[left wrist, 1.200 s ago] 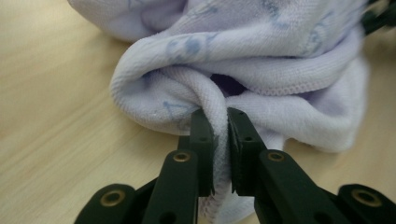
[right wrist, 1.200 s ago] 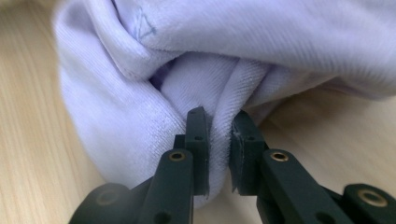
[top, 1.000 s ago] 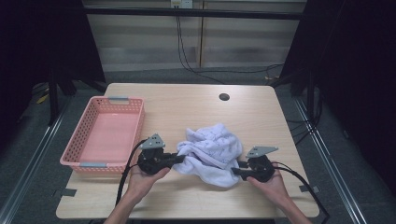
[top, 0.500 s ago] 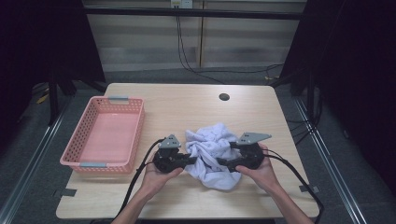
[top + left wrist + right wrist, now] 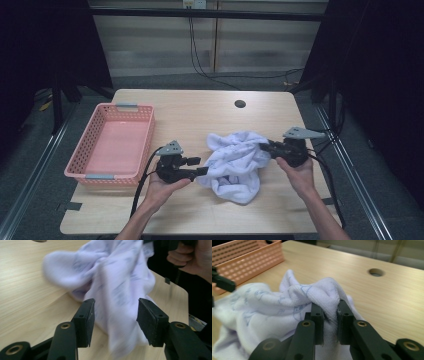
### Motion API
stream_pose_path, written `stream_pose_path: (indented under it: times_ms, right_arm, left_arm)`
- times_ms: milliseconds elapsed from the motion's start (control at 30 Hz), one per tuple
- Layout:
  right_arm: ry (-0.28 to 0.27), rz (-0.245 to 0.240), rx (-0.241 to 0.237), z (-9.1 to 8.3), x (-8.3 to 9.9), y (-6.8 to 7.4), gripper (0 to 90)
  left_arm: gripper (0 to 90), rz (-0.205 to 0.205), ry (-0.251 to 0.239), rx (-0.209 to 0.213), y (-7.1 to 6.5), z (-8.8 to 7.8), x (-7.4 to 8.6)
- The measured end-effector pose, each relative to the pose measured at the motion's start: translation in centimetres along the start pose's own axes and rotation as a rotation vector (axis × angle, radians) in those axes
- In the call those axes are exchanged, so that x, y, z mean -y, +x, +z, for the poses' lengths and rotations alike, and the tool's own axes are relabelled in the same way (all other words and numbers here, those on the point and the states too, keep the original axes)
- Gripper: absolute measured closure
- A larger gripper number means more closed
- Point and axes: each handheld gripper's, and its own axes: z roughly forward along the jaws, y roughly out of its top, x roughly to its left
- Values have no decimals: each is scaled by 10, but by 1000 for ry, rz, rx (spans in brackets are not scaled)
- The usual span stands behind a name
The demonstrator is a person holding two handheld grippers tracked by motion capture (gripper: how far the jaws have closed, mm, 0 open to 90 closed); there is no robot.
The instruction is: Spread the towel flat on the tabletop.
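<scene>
A crumpled white towel point(image 5: 235, 167) with faint blue print lies on the wooden table point(image 5: 200, 115). My right gripper point(image 5: 264, 147) is at its upper right edge. In the right gripper view that gripper point(image 5: 329, 308) is shut on a raised fold of the towel point(image 5: 287, 300), its jaws having just closed on it. My left gripper point(image 5: 200, 166) points at the towel's left side. Its jaws point(image 5: 115, 308) have just been opening; blurred towel cloth point(image 5: 112, 272) hangs between the pads without being pressed.
An empty pink basket point(image 5: 146, 140) stands at the table's left, also in the right gripper view point(image 5: 244, 257). A round hole point(image 5: 240, 104) sits in the tabletop behind the towel. Black cables trail from both grippers toward the near table edge.
The right gripper has risen and drawn back to the right with the towel's edge pinched. The left gripper's jaws have spread apart while it stayed at the towel's left side. The towel has changed shape.
</scene>
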Motion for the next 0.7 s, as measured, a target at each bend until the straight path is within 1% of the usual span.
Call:
stream_pose_path:
  times_ms: [33, 67, 100, 133, 167, 200, 233, 267, 300, 333, 367, 400, 433, 467, 500, 533, 567, 600, 633, 667, 700]
  right_arm:
    - [-2, 13, 9, -5, 3, -7, 800]
    - [-2, 13, 9, -5, 3, -7, 800]
    - [4, 33, 34, -14, 11, -18, 800]
    - [14, 40, 38, -17, 17, -23, 800]
    - [22, 44, 39, -18, 23, -27, 800]
    - [38, 58, 40, -19, 30, -29, 800]
    - [55, 59, 39, -18, 35, -30, 800]
    - [72, 56, 40, -17, 39, -30, 800]
    - [88, 54, 35, -15, 42, -29, 800]
    - [88, 54, 35, -15, 42, -29, 800]
    - [103, 54, 29, -11, 45, -28, 799]
    - [107, 54, 23, -9, 45, -27, 798]
    - [111, 54, 17, -7, 46, -26, 795]
    - [117, 51, 6, -4, 46, -24, 795]
    - [123, 49, -4, -3, 47, -22, 794]
    - [124, 45, -9, -1, 47, -21, 794]
    - [124, 45, -9, -1, 47, -21, 794]
    - [127, 42, -21, 0, 46, -19, 794]
    - [123, 47, -25, 0, 45, -18, 794]
    - [118, 49, -28, -1, 43, -17, 794]
    - [114, 47, -28, -2, 41, -17, 794]
  left_arm:
    - [490, -16, 0, -7, 3, 1, 1]
    - [506, -16, 0, -7, 3, 1, 1]
    - [529, -35, 32, -44, 10, 9, 3]
    - [541, -35, 32, -44, 10, 9, 3]
    - [542, -71, 47, -38, 20, 23, 6]
    - [540, -80, 65, -18, 24, 32, 6]
    - [516, -73, 79, -4, 26, 41, 7]
    - [479, -75, 86, 5, 27, 49, 6]
    - [440, -84, 102, 28, 27, 56, 5]
    - [384, -84, 102, 28, 27, 56, 5]
    - [360, -87, 90, 66, 23, 68, 2]
    - [342, -87, 90, 66, 23, 68, 2]
    - [344, -80, 111, 90, 16, 78, 1]
    - [350, -65, 131, 82, 13, 83, 2]
    - [373, -44, 149, 78, 11, 87, 3]
    - [495, -35, 143, 92, 10, 89, 5]
    - [641, -35, 143, 92, 10, 89, 5]
    - [743, -37, 117, 118, 8, 90, 7]
    - [782, -37, 117, 118, 8, 90, 7]
    - [801, -27, 112, 105, 7, 86, 5]
    - [807, -28, 94, 106, 8, 81, 2]
